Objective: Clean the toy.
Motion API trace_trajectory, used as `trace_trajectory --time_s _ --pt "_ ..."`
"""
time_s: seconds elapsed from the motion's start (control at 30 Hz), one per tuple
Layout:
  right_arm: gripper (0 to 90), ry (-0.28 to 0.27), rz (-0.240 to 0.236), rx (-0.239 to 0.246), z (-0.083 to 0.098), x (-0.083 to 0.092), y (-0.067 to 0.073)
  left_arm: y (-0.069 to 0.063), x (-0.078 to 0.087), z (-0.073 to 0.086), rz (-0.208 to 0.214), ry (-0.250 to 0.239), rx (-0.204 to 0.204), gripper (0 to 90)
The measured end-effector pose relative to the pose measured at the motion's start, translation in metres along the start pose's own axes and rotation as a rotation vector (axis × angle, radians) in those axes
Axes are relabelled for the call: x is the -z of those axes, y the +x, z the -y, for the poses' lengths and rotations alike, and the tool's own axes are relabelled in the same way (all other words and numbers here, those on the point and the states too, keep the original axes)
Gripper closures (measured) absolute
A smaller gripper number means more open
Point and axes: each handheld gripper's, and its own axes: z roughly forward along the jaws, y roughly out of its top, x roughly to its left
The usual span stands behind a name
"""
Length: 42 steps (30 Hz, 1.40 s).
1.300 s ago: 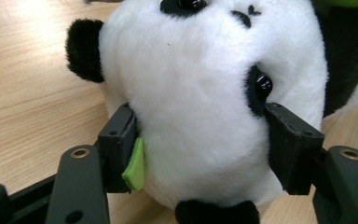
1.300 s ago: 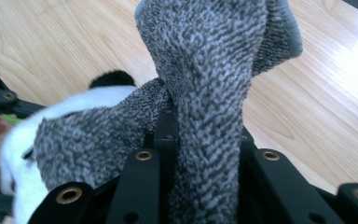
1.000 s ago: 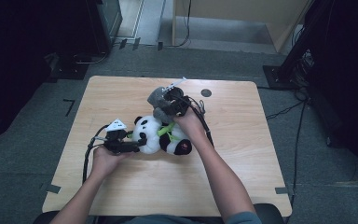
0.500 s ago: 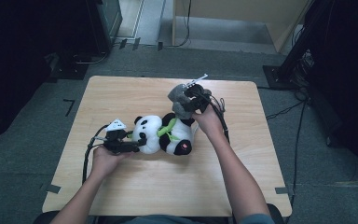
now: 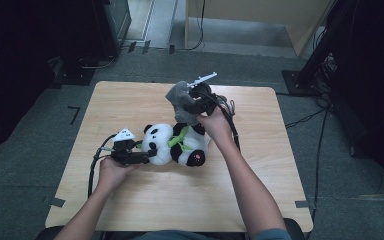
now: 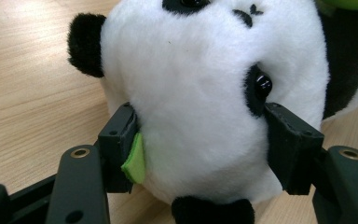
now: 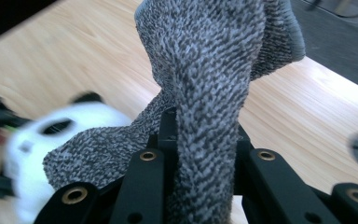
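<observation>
Two claws are busy. My left gripper [image 6: 200, 158] clamps the toy panda [image 5: 172, 145] by its white head, jaws pressed into the plush on both sides, low over the table [image 5: 130, 100]. My right gripper [image 7: 200, 154] is clamped on a grey sock [image 7: 214, 70], jaws having just tightened on it, held up above the panda's body toward the far edge. Bare wood lies open all round: wide on the left, on the right, and on the near side by my forearms.
</observation>
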Motion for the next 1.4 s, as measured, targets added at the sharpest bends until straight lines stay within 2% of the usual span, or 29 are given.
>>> trace_trajectory --time_s 0.07,0.33,0.43,0.5,0.57,0.6,0.67,0.87,1.1,1.2,1.33,1.4 --pt "75.9 -0.006 -0.04 -0.013 -0.005 -0.006 0.01 0.0 0.0 0.0 0.0 -0.003 0.001 35.5" --pt "75.9 -0.02 -0.156 0.005 -0.019 -0.036 0.053 -0.001 0.0 0.0 -0.003 -0.004 -0.002 35.3" --pt "75.2 -0.023 -0.199 0.034 -0.021 -0.049 0.068 -0.001 0.0 0.0 -0.002 -0.003 -0.002 35.2" --pt "75.0 0.01 -0.199 0.06 -0.019 -0.06 0.076 -0.001 0.0 0.0 -0.003 -0.004 0.001 35.2" --pt "75.2 0.059 -0.186 0.066 -0.014 -0.07 0.078 -0.001 0.0 0.0 -0.002 -0.001 0.001 35.2" --pt "75.2 0.079 -0.19 0.048 -0.011 -0.074 0.077 -0.001 0.0 0.0 -0.003 0.001 0.002 35.2" --pt "75.2 0.073 -0.194 0.026 -0.005 -0.078 0.071 0.0 0.0 0.0 -0.002 0.002 0.005 35.2" --pt "74.6 0.066 -0.165 -0.02 0.002 -0.071 0.053 -0.001 0.0 -0.001 -0.004 0.004 0.005 35.2" --pt "73.7 0.102 -0.073 -0.008 0.012 -0.056 0.028 -0.001 0.0 -0.002 -0.003 0.004 0.008 35.2" --pt "73.3 0.089 -0.088 -0.034 0.017 -0.049 0.019 -0.002 -0.001 -0.002 -0.005 -0.001 -0.003 35.2" --pt "74.0 0.072 -0.073 -0.022 0.017 -0.038 0.015 -0.001 -0.001 -0.002 -0.003 0.001 -0.005 35.2" --pt "74.1 0.065 -0.073 -0.031 0.017 -0.034 0.012 -0.001 -0.001 -0.002 -0.003 0.001 -0.004 35.2"
